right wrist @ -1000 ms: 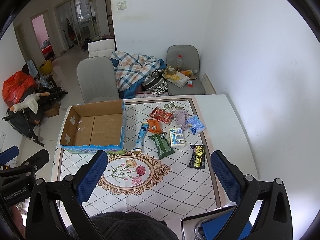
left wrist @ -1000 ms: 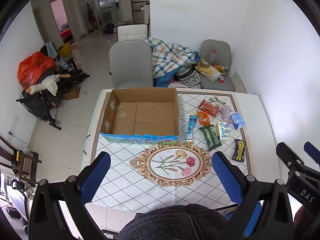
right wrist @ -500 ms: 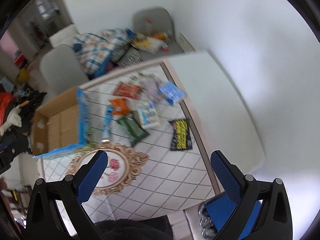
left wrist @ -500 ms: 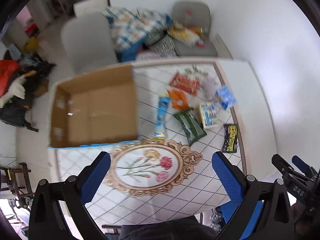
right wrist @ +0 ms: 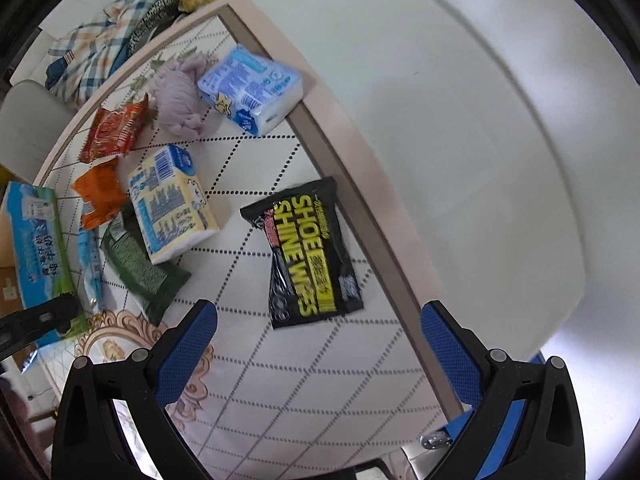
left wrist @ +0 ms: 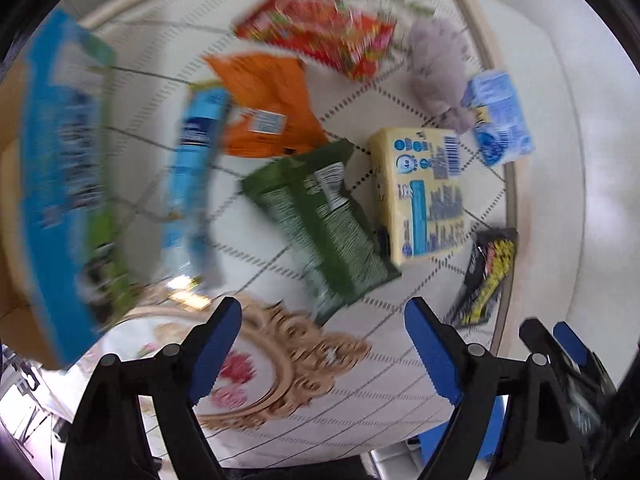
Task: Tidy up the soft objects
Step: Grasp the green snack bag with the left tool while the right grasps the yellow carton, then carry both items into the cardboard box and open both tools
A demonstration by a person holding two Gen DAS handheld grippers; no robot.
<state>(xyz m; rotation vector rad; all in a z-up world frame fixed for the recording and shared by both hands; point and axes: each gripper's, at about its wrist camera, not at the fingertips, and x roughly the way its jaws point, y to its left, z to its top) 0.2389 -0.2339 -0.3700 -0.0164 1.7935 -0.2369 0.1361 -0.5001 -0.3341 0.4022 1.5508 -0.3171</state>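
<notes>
Your right gripper point(right wrist: 318, 334) points down at the table, and the black pack point(right wrist: 306, 250) lies just ahead of its tips, a little toward the left finger. The pack's long side runs away from you, nearly in line with the way the gripper looks. So I think your right hand is the nearer one for this pack. Its jaws stand wide apart with nothing in them.

Your left gripper point(left wrist: 322, 332) hangs over the green pack point(left wrist: 320, 216), which lies slanted, its near end just ahead of the tips. Its jaws are closing, but nothing sits between them yet. The yellow tissue pack point(left wrist: 424, 192) lies right beside the green one.

The black pack says "SHOE SHINE WIPES" in yellow letters. The box point(right wrist: 36, 248) at the left has printed writing too small for me to read.
</notes>
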